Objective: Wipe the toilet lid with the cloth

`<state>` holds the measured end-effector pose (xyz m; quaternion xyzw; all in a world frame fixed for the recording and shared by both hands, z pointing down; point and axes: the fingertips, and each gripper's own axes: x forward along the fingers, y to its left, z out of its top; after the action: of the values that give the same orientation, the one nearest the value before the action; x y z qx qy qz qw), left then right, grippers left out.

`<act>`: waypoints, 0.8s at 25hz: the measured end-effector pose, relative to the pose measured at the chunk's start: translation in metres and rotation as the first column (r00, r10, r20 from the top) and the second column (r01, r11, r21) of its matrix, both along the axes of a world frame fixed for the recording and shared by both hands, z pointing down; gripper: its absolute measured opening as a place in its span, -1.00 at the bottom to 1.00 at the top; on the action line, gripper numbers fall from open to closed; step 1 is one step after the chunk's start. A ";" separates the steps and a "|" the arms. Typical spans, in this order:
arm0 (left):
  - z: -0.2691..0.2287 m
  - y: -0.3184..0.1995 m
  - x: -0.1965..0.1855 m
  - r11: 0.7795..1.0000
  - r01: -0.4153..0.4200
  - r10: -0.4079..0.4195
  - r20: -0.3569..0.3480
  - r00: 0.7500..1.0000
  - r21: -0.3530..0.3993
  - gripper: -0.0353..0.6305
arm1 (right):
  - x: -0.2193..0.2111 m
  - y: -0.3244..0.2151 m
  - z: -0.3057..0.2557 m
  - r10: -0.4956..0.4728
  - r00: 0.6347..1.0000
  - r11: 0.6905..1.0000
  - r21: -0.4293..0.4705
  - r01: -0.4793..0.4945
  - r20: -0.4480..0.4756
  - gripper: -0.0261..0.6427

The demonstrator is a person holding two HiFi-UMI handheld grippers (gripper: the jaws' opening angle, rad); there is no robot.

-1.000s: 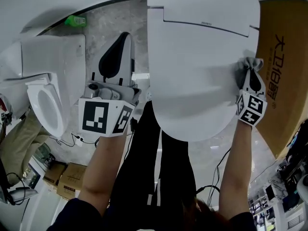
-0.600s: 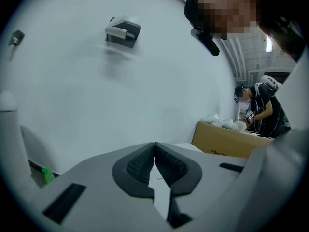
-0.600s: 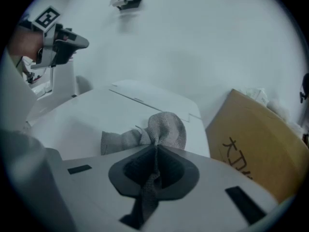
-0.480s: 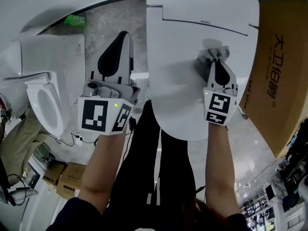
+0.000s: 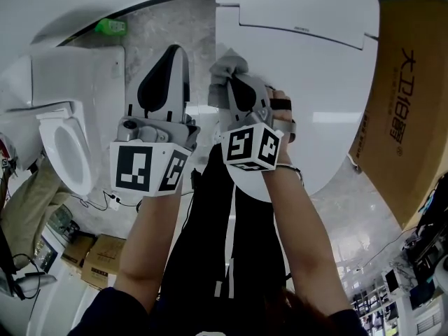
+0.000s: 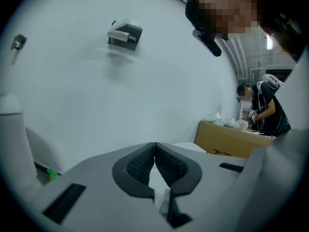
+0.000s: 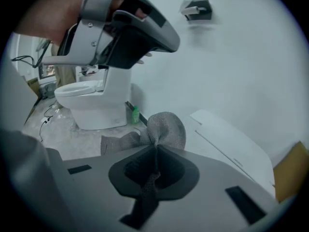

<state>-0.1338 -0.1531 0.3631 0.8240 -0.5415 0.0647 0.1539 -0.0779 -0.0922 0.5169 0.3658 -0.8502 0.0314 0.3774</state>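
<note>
Over the last second, my right gripper has carried the cloth from the right edge of the toilet lid to its left edge. Its fingers are clamped on the bunched cloth. My left gripper hangs just beside, fingers together on nothing. Hazards: overrunning the edge takes the cloth off the lid; further leftward travel likely strikes the left gripper; the bunched cloth probably wipes only a narrow strip.

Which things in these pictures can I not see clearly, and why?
- Head view: whether the cloth touches the toilet lid; cloth and right gripper cover the contact.
- Head view: label of the green bottle, too small.
- Head view: cardboard box, cut off by the right edge.
</note>
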 end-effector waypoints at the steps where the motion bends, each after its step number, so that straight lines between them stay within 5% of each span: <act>1: 0.000 0.001 0.000 1.000 0.000 0.000 0.000 1.000 -0.001 -0.83 | -0.006 0.005 0.000 -0.036 0.999 0.999 0.003 0.036 -0.004 -0.83; 7: 0.002 0.005 0.004 1.000 -0.011 0.011 0.001 1.000 -0.002 -0.83 | 0.016 0.022 0.001 -0.090 0.996 0.996 0.017 0.090 -0.012 -0.83; 15: 0.004 0.007 0.009 1.000 -0.017 0.017 0.000 1.000 -0.003 -0.83 | 0.169 0.023 0.004 0.222 0.973 0.975 0.021 -0.221 -0.067 -0.83; 20: 0.003 0.009 0.016 1.000 -0.027 0.027 -0.002 1.000 -0.003 -0.83 | 0.289 0.023 0.007 0.477 0.868 0.878 0.036 -0.477 -0.136 -0.83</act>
<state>-0.1181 -0.1436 0.3664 0.8309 -0.5302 0.0669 0.1547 0.2109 -0.0691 0.5235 0.5659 -0.7048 0.0969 0.4166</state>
